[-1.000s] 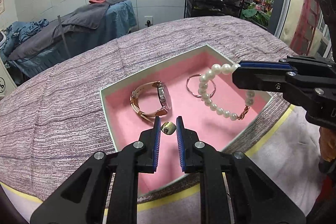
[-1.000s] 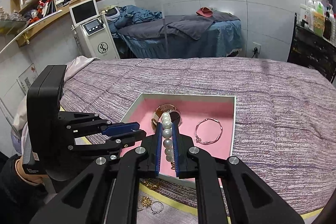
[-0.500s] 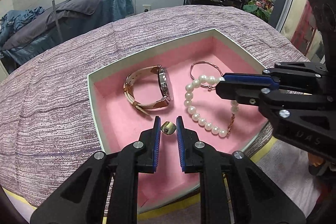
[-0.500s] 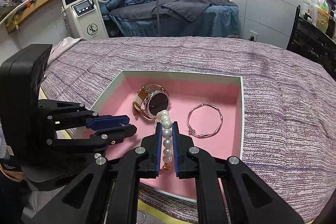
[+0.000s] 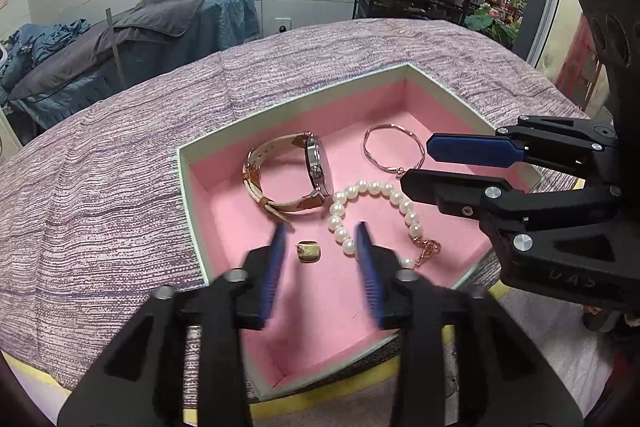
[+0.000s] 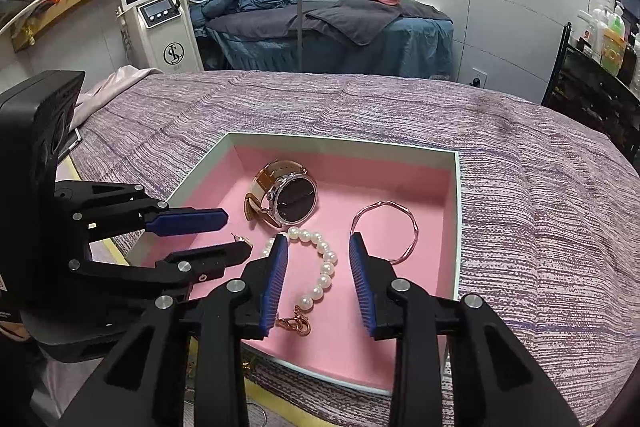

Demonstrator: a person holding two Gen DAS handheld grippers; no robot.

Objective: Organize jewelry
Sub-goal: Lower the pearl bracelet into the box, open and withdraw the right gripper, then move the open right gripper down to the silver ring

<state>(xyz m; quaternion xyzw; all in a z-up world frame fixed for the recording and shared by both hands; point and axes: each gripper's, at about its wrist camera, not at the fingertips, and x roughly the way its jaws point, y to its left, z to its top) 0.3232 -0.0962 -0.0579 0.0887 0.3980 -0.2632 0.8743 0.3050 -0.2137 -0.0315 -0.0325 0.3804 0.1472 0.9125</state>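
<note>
Both sets of black tongs with blue rubber pads are letting go at once. The left gripper (image 5: pixel 320 263), which a moment ago pinched the small gold ring with a dark stone (image 5: pixel 308 251), now has its jaws spreading, and the ring lies loose on the pink lining between them, touched by neither pad. The right gripper (image 6: pixel 314 283) had the white pearl bracelet with a rose-gold clasp (image 6: pixel 320 267) clamped between its pads; its jaws are opening too, and the strand rests curled on the lining, part of it between the pads but free of them. Both pieces are therefore inside the shallow white-rimmed box with pink foam lining (image 6: pixel 458 211), which sits on the purple-striped woven cloth (image 6: pixel 540 207). The bracelet lies just in front of the tan-strapped wristwatch with a dark face (image 6: pixel 290 197) and beside the thin rose-gold wire bangle (image 6: pixel 412 227); the ring sits near the box's front, close to the pearls. To my eye that makes four pieces stowed, and the sensible next thing would be to lift both tongs clear without snagging the chain. A few small gold bits seem to lie outside, below the box's near edge, too small to identify.
</note>
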